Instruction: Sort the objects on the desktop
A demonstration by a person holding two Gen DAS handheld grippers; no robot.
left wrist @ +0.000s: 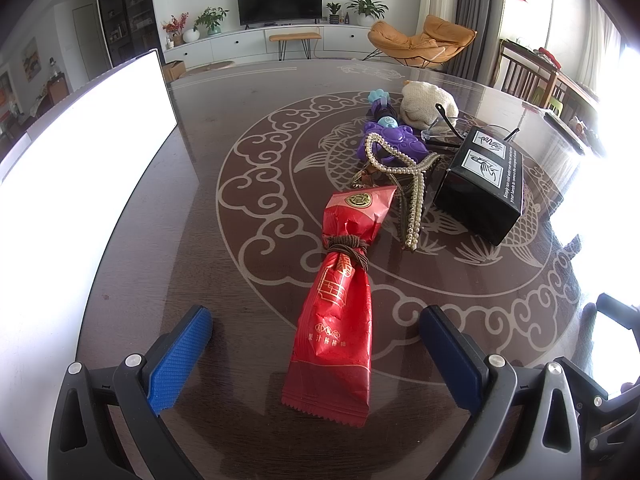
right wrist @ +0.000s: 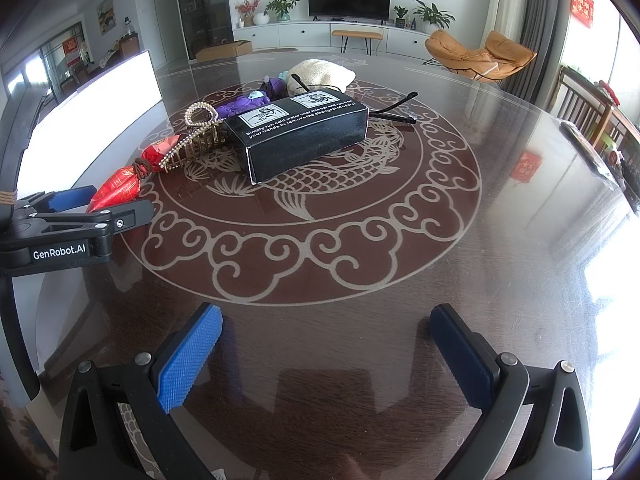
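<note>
Left gripper [left wrist: 316, 354] hung low, jaws wide around the red packet [left wrist: 336, 320]; right gripper [right wrist: 326, 354] gaped empty, black box [right wrist: 300, 140] at twelve o'clock.

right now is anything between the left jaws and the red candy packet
Nothing visible does. The left gripper is open, and the red candy packet already lies on the table between its jaws. A brown cord is tied round the packet's middle, farther along.

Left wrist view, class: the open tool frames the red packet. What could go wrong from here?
1. The brown cord tied round the red packet seems to run toward the pearl hair clip, so lifting may drag it.
2. The left tool may crush the crinkly wrapper or its contents.
</note>
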